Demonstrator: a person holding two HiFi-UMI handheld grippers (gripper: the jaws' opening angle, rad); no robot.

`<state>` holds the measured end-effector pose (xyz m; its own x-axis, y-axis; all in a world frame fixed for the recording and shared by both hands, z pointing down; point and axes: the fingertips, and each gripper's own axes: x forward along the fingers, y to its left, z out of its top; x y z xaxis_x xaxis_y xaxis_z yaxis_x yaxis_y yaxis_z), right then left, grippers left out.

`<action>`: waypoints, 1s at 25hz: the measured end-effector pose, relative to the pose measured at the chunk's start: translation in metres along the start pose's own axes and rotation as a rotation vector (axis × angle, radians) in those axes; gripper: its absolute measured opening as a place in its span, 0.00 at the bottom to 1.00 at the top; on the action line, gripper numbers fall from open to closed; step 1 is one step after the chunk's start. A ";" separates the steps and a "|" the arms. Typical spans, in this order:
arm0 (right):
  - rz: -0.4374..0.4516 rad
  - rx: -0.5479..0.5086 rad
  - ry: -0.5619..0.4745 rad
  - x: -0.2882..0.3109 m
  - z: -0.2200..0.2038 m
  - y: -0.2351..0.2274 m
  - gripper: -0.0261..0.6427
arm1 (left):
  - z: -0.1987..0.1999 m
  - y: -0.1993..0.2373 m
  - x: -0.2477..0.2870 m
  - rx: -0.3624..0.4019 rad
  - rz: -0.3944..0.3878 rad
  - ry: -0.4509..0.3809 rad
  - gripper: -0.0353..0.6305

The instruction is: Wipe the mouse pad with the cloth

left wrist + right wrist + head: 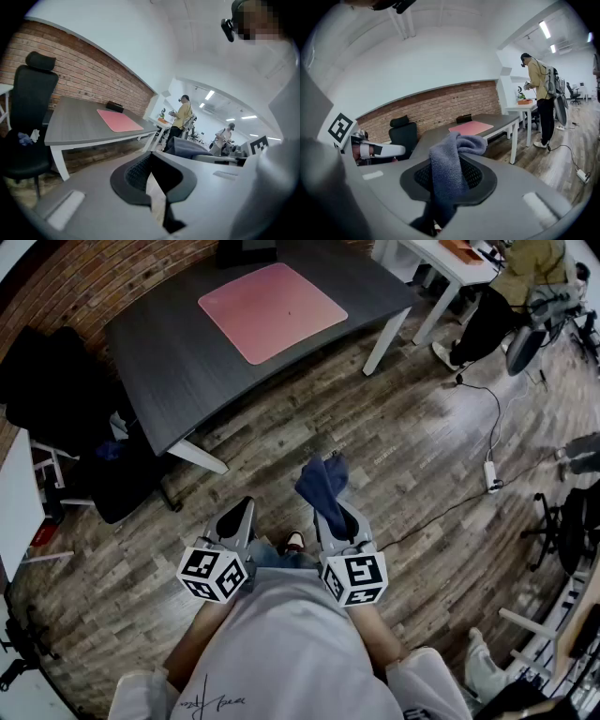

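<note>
Head view shows us standing back from the desk [169, 362]. The pink mouse pad [272, 310] lies on it, well ahead of both grippers, and nothing touches it. Our right gripper [330, 512] is clamped on the blue cloth [322, 482], which bunches up past the jaw tips. The right gripper view shows the jaws pinching only a fold of it. Our left gripper [238, 512], just beside the right one, has its jaws drawn together on nothing. We judge the wipe not yet begun. With so narrow a pinch, drag on the pad could tug the cloth out. The pad also lies loose, far ahead of the left gripper, so a firm stroke could simply slide it along.
</note>
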<state>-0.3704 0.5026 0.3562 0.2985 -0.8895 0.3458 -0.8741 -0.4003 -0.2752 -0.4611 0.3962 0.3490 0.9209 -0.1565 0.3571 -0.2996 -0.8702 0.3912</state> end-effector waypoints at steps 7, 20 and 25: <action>0.040 -0.023 0.006 0.014 0.001 0.017 0.15 | 0.004 -0.013 0.017 0.052 -0.105 -0.011 0.07; 0.085 -0.007 0.015 0.102 0.043 -0.003 0.16 | 0.051 0.030 0.101 0.018 -0.154 -0.008 0.07; 0.124 0.028 0.025 0.161 0.070 -0.002 0.16 | 0.082 0.073 0.137 0.024 -0.122 0.019 0.07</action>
<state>-0.2935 0.3445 0.3495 0.1784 -0.9271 0.3297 -0.8926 -0.2934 -0.3422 -0.3369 0.2726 0.3567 0.9453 -0.0403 0.3238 -0.1794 -0.8931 0.4126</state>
